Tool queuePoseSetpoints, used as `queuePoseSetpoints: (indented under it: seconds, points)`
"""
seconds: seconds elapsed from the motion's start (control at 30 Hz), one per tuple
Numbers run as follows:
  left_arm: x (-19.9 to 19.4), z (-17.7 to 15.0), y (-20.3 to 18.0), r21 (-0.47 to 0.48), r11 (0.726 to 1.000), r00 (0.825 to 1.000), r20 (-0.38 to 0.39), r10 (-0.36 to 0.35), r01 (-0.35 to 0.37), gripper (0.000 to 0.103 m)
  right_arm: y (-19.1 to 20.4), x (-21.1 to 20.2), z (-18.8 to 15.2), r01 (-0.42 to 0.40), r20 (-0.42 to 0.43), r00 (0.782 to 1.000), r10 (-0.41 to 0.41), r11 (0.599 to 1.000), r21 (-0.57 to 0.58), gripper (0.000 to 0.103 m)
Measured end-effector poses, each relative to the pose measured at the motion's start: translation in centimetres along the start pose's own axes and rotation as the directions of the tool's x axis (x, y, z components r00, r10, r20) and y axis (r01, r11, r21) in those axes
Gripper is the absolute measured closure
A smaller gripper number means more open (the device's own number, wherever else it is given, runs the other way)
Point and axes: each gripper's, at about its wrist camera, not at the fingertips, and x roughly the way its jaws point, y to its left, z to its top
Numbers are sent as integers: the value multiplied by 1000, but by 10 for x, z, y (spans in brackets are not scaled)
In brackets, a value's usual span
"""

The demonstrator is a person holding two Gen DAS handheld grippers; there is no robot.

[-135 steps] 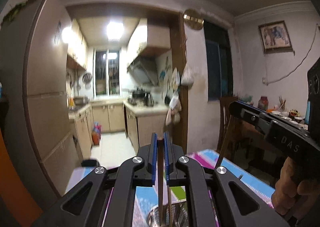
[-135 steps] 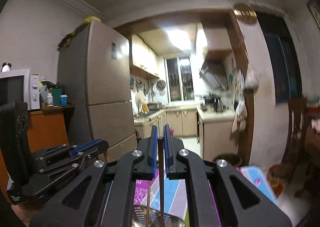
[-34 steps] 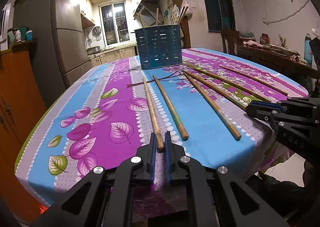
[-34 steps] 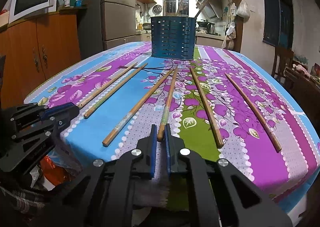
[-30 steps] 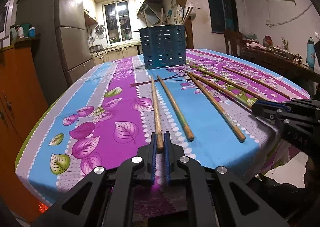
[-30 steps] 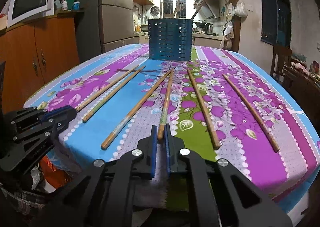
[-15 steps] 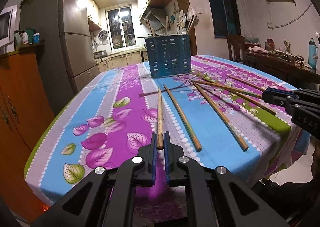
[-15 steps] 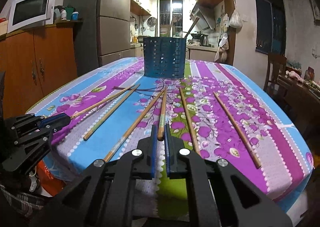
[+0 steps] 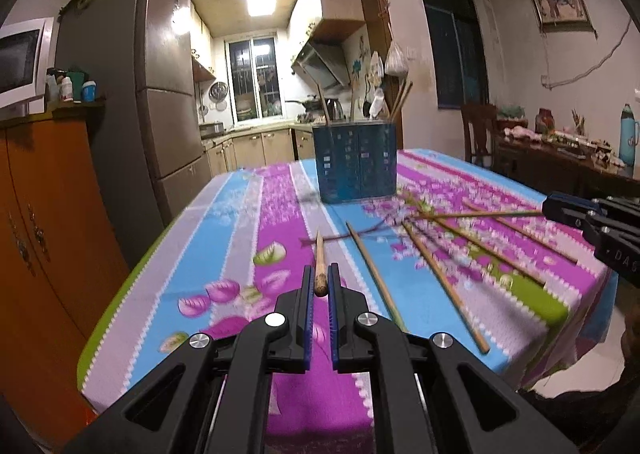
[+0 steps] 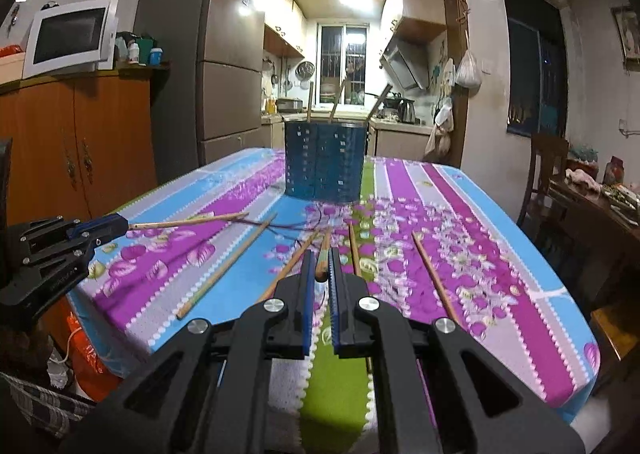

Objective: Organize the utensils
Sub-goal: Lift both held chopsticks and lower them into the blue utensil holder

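Note:
A blue perforated utensil holder point(image 9: 355, 162) stands at the far end of the table with several chopsticks upright in it; it also shows in the right wrist view point(image 10: 325, 161). My left gripper point(image 9: 320, 283) is shut on the near end of a wooden chopstick point(image 9: 319, 258), lifted off the cloth and pointing at the holder. My right gripper point(image 10: 320, 265) is shut on another chopstick point(image 10: 323, 252), also raised. Each gripper shows in the other's view with its chopstick: the right gripper point(image 9: 556, 209), the left gripper point(image 10: 116, 225). Several loose chopsticks point(image 9: 444, 286) lie on the cloth.
The table has a flowered purple, blue and green cloth point(image 10: 480, 254). An orange cabinet point(image 9: 44, 234) and a fridge point(image 9: 160, 94) stand to the left. A wooden chair point(image 10: 548, 174) and a cluttered side table point(image 9: 560, 150) stand to the right.
Both grippers have lifted their chopsticks off the cloth and risen, tipping the far ends up toward the holder. The other chopsticks have stayed in place.

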Motion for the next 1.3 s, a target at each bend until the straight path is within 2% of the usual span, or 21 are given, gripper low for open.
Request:
queuePoseSetpoints:
  seconds: [0.23,0.47,0.6,0.77,1.3]
  points:
    - [-15,36,14,-29,999,998,47,-36,37,95,-6,-10,27,-20,60,998,20,1000,-3,98]
    - [-16,72,24,-19,998,994,97,-53,55,95,-10,-13,56,-28,128,991,30,999,-21,98]
    - [-10,98,31,-12,997,990,121,-69,71,95,-18,-10,80,-63,169,984,64,998,-11,98]
    - [-5,126,38,-41,991,984,129,-120,126,95,-25,-2,104,-102,186,977,101,995,-1,98]
    - [-8,154,33,-28,986,977,141,-157,163,95,-35,-10,126,-144,223,965,136,989,18,98]
